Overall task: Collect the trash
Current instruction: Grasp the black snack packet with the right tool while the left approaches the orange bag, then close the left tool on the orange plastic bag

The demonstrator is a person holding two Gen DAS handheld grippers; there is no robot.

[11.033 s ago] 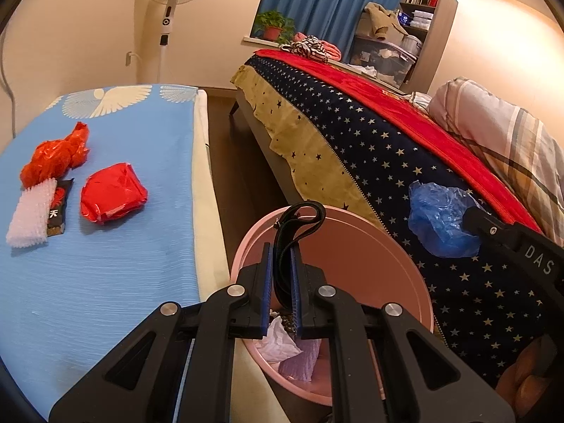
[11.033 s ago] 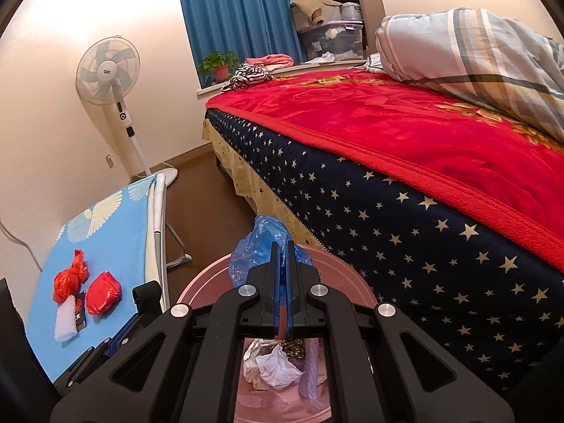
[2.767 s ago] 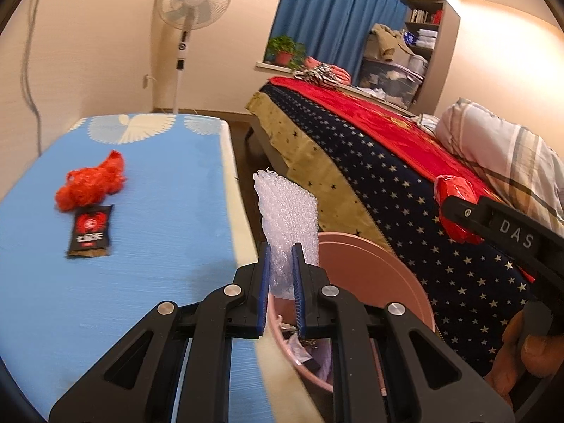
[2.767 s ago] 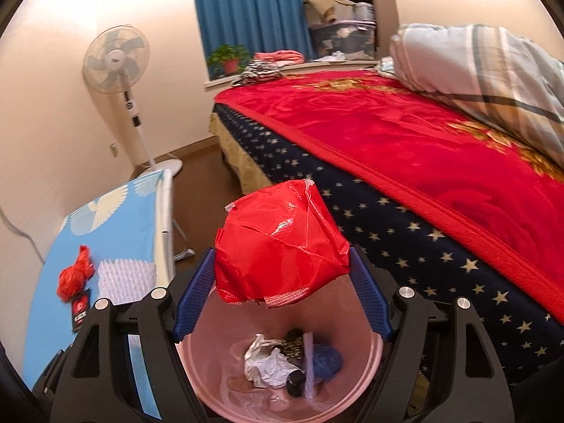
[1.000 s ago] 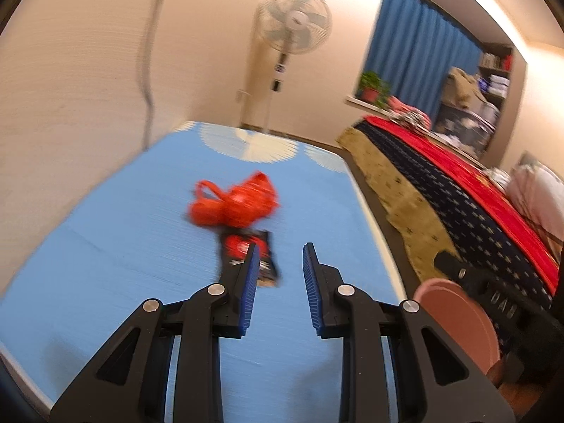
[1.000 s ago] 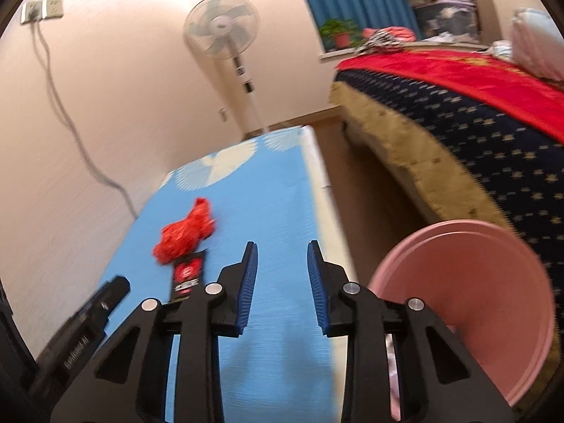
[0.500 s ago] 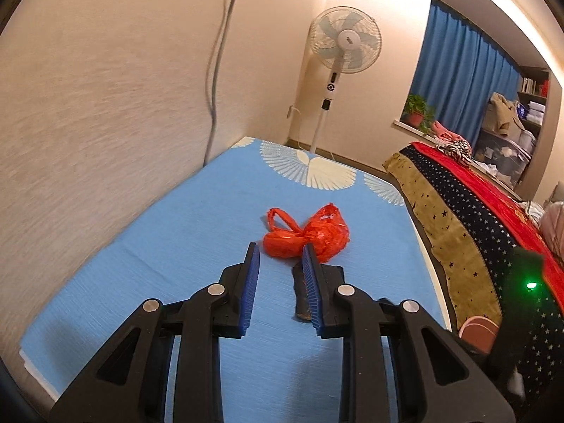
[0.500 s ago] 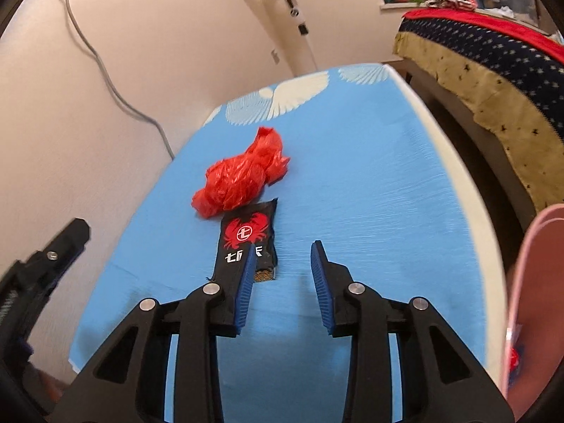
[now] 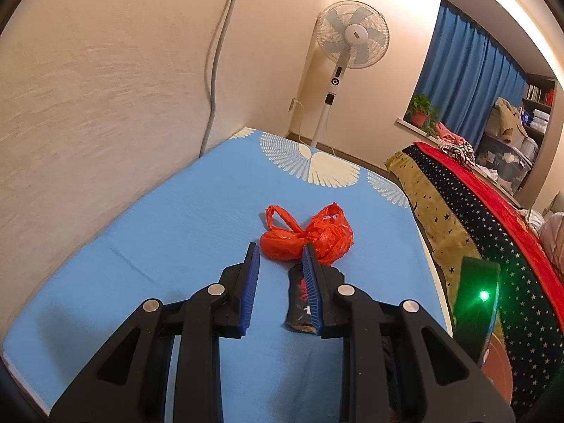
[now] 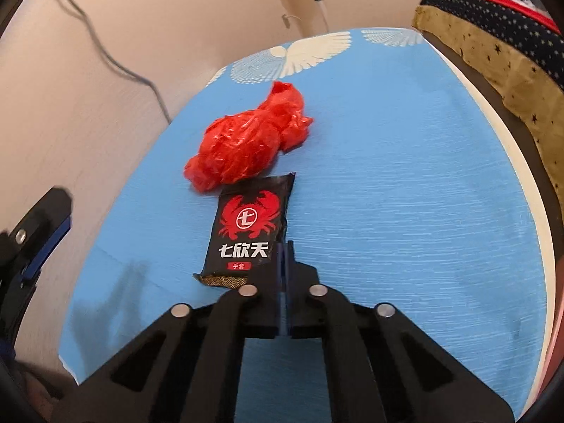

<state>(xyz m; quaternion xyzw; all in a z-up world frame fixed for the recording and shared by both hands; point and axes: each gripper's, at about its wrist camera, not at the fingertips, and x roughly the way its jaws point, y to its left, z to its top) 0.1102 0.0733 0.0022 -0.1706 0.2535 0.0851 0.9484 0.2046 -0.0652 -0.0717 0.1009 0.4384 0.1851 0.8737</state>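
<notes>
A crumpled red plastic bag (image 9: 306,236) (image 10: 246,144) lies on the blue mat (image 9: 176,232) (image 10: 405,194). A black snack wrapper with a red crab logo (image 10: 248,229) (image 9: 299,296) lies just in front of it. My left gripper (image 9: 280,257) is open, its tips low over the mat just short of the red bag, the wrapper partly behind its right finger. My right gripper (image 10: 285,246) is shut and empty, its tips beside the wrapper's near right corner. The left gripper also shows at the left edge of the right wrist view (image 10: 31,239).
A pink bin's rim (image 10: 553,335) shows at the right edge. A bed with a starred navy cover (image 9: 486,218) stands to the right. A standing fan (image 9: 349,42) and a wall cable (image 9: 215,63) are behind the mat.
My right gripper has shut and dropped closer to the wrapper. My left gripper has moved forward toward the red bag, still open.
</notes>
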